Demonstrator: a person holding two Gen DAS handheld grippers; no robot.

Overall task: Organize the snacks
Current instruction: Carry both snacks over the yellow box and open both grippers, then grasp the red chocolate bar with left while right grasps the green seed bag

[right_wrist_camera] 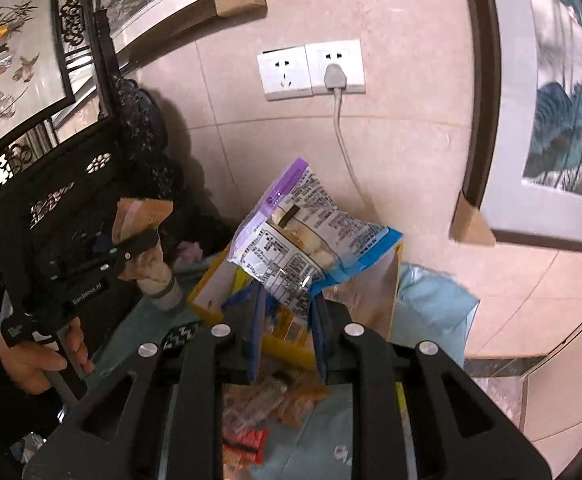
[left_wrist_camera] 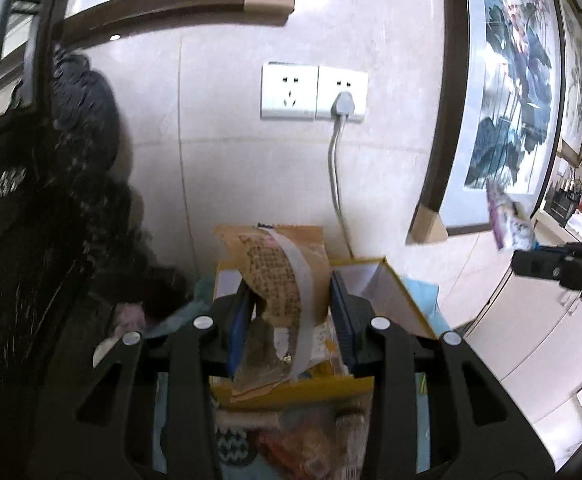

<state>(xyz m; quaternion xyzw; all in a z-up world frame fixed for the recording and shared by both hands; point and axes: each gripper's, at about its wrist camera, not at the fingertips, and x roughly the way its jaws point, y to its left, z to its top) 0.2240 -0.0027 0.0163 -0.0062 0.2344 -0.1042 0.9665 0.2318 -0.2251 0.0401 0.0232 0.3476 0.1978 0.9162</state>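
My left gripper point(left_wrist_camera: 291, 316) is shut on a brown paper-look snack packet point(left_wrist_camera: 281, 280) and holds it upright over an open yellow box point(left_wrist_camera: 403, 300). The packet point(right_wrist_camera: 139, 216) and the left gripper point(right_wrist_camera: 131, 248) also show at the left of the right wrist view. My right gripper point(right_wrist_camera: 287, 320) is shut on a purple, white and blue snack bag point(right_wrist_camera: 303, 236) above the yellow box point(right_wrist_camera: 211, 292). That bag point(left_wrist_camera: 507, 220) and the right gripper point(left_wrist_camera: 539, 264) show at the right of the left wrist view. Loose snack packets point(right_wrist_camera: 267, 404) lie on the blue cloth point(right_wrist_camera: 431, 312) below.
A tiled wall with a double socket point(left_wrist_camera: 315, 92) and a plugged grey cable point(left_wrist_camera: 337, 168) stands behind the box. A dark carved cabinet point(left_wrist_camera: 31, 220) is at the left. Framed paintings point(left_wrist_camera: 507, 100) lean at the right. A small cup point(right_wrist_camera: 167, 292) stands left of the box.
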